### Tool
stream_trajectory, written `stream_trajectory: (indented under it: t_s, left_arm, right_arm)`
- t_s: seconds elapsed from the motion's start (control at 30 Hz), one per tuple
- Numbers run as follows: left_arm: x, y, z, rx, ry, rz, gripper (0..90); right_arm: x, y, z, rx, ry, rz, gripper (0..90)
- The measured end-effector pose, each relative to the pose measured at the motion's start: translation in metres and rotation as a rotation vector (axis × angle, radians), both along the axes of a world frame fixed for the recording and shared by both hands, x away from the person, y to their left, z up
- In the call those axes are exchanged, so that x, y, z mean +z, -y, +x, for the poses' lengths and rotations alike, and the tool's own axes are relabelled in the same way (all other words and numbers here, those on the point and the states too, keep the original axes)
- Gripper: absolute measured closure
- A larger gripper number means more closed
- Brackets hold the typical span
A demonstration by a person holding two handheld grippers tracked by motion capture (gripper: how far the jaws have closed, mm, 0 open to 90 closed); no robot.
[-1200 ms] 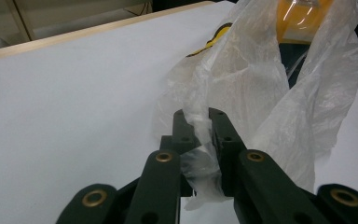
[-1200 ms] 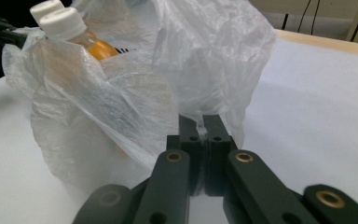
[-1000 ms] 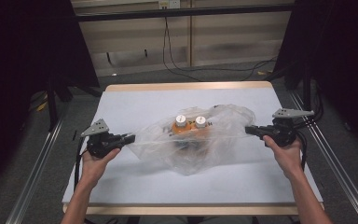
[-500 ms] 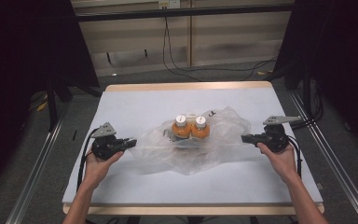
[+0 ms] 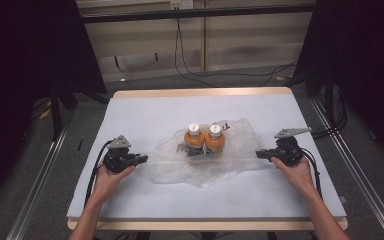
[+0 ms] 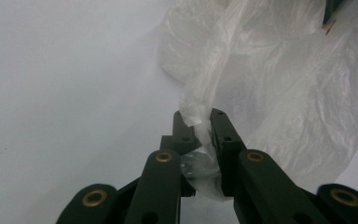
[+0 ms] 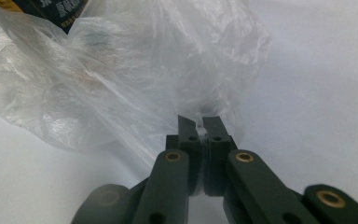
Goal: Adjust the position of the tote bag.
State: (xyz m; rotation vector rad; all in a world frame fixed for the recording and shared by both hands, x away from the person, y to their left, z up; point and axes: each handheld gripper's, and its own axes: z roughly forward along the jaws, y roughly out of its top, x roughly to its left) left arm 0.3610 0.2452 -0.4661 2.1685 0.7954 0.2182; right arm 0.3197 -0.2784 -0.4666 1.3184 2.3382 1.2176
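Observation:
A clear plastic bag [image 5: 215, 165] lies spread across the middle of the white table [image 5: 145, 120]. Two orange bottles [image 5: 204, 140] with white caps stand upright side by side in it. My left gripper [image 5: 142, 159] is shut on the bag's left edge, and a twisted strip of film [image 6: 200, 121] is pinched between its jaws. My right gripper [image 5: 259, 154] is shut on the bag's right edge, where thin film [image 7: 200, 116] sits clamped at the jaw tips. Both grippers sit low, close to the tabletop, with the bag [image 7: 121, 79] stretched between them.
The table has a wooden rim [image 5: 205, 92] at the far side. Metal rails [image 5: 35, 200] run along both sides of the table on the floor. Black cables [image 5: 190, 65] trail on the floor behind it. A dark label [image 7: 56, 11] shows through the bag.
Both grippers have come down toward the table with the bag edges in them. The bag and the two bottles have sunk and now rest on the tabletop.

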Motion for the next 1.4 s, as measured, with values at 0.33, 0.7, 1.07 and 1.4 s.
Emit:
stream_trajectory:
  t_s: [0.33, 0.7, 1.07, 1.4]
  left_arm:
    - [-0.008, 0.005, -0.003, -0.046, -0.025, 0.058, 83.1]
    - [-0.014, -0.001, -0.001, -0.016, -0.057, 0.018, 70.7]
    - [0.008, -0.018, -0.002, 0.033, -0.005, -0.150, 31.2]
    - [0.036, -0.025, -0.007, 0.052, 0.076, -0.262, 21.8]
  right_arm:
    - [-0.015, 0.003, 0.000, -0.007, -0.052, -0.023, 88.2]
    - [-0.020, 0.005, -0.007, -0.021, -0.019, -0.015, 78.6]
    - [0.000, 0.014, -0.011, -0.055, 0.067, 0.091, 36.8]
    - [0.036, 0.016, -0.021, -0.081, 0.194, 0.133, 25.7]
